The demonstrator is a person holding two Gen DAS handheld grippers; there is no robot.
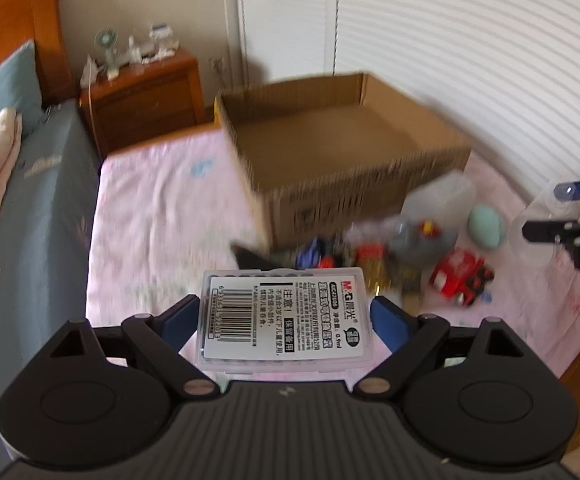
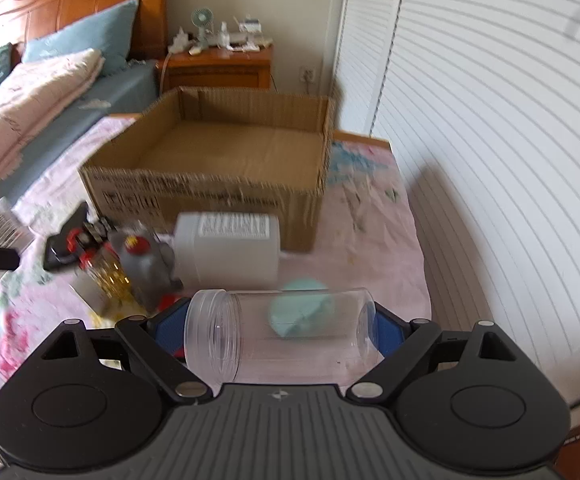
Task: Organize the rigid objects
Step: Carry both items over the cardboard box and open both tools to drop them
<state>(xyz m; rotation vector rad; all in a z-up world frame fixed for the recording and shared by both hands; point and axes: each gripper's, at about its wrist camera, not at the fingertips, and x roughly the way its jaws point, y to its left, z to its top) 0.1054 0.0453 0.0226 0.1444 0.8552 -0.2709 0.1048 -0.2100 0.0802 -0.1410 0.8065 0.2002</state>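
In my left gripper (image 1: 284, 318) I have a flat clear plastic case (image 1: 284, 320) with a white barcode label, the jaws clamped on its two long sides and the case raised above the pink floral cloth (image 1: 150, 200). In my right gripper (image 2: 282, 330) I have a clear plastic jar (image 2: 282, 336), lying sideways across the jaws, its open threaded mouth toward the left finger and its base against the right one; both blue pads (image 2: 386, 330) press on it.

Ahead of both grippers stands an open cardboard box (image 2: 210, 200) on the cloth-covered desk; its inside looks bare in both views. In front of the box lies a loose heap: a white translucent plastic container (image 2: 226, 248) touching the box's front wall, a grey robot toy (image 2: 146, 264) beside it, a red toy car (image 1: 460, 274), a mint green egg-shaped thing (image 1: 486, 226) seen through the jar in the right wrist view, and some small dark and red pieces too blurred for me to name.

From the left wrist camera the right gripper shows at the far right edge with the jar in it. A bed (image 2: 50, 92) with blue pillows lies to the left, a wooden nightstand (image 2: 218, 66) with a small fan (image 2: 202, 20) behind the box, white louvred doors (image 2: 490, 120) on the right.
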